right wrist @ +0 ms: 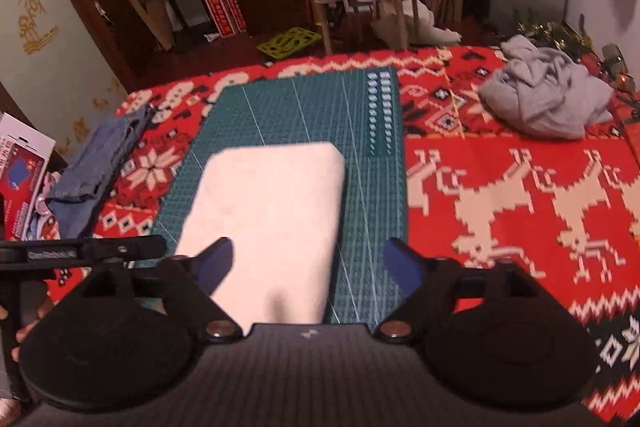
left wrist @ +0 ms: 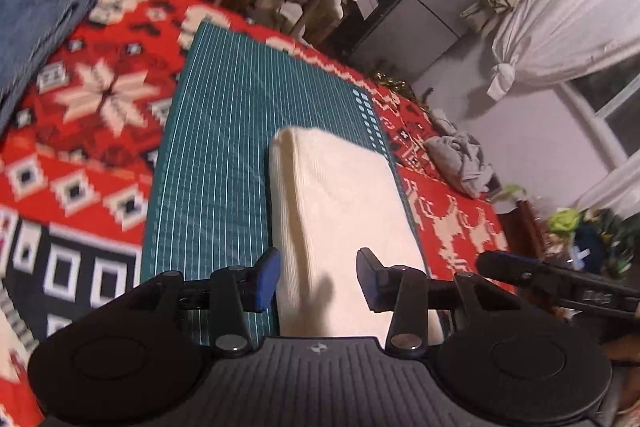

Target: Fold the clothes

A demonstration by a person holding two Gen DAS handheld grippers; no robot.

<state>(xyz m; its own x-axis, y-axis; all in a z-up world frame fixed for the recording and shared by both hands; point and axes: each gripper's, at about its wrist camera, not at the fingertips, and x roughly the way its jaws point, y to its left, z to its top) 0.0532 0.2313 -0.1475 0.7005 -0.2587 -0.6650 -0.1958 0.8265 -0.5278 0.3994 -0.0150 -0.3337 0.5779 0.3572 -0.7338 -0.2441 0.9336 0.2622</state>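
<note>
Both the left gripper (left wrist: 318,277) and right gripper (right wrist: 308,265) hover released over the folded cream knit garment (right wrist: 266,211), squared on the green gridded cutting mat (right wrist: 296,107) apparently for alignment.

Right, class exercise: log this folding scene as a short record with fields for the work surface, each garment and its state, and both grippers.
surface: green cutting mat on a red patterned blanket
white garment: folded into a neat rectangle, lying on the mat
grey garment: crumpled, on the blanket to the right of the mat
denim garment: folded, at the blanket's left edge
left gripper: open, above the white garment's near end, holding nothing
right gripper: open, above the white garment's near end, holding nothing
</note>
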